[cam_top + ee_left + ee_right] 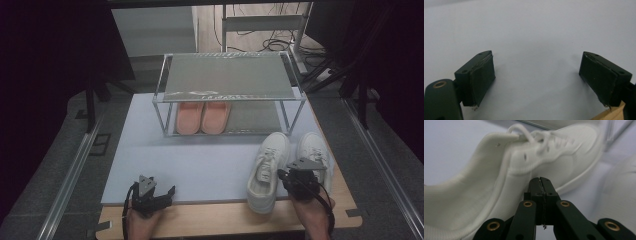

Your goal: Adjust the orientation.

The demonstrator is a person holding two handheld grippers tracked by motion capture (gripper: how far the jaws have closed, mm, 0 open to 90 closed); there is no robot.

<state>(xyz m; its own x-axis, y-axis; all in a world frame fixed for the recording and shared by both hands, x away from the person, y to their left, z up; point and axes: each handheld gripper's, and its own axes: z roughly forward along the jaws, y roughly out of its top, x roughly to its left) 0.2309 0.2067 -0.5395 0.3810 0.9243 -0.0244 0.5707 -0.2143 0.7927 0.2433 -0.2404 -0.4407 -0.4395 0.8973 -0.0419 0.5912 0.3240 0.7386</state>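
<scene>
Two white sneakers stand at the right of the pale mat [200, 160]: one [267, 170] with its heel over the front edge, the other [316, 146] to its right. My right gripper [286, 175] is between them, low at the heel end. Its jaws are shut, pad against pad, and the tips [540, 180] rest against the side wall of the left sneaker [499, 182]. The other sneaker [619, 192] is blurred at the right edge. My left gripper [157, 192] stays at the mat's front left, open [536, 75], with nothing between its pads [482, 80].
A two-level metal shoe rack [230, 75] stands at the back of the mat. A pair of pink slippers [202, 117] is on the left of its lower shelf. The wooden table edge [225, 220] runs along the front. Cables lie on the floor behind.
</scene>
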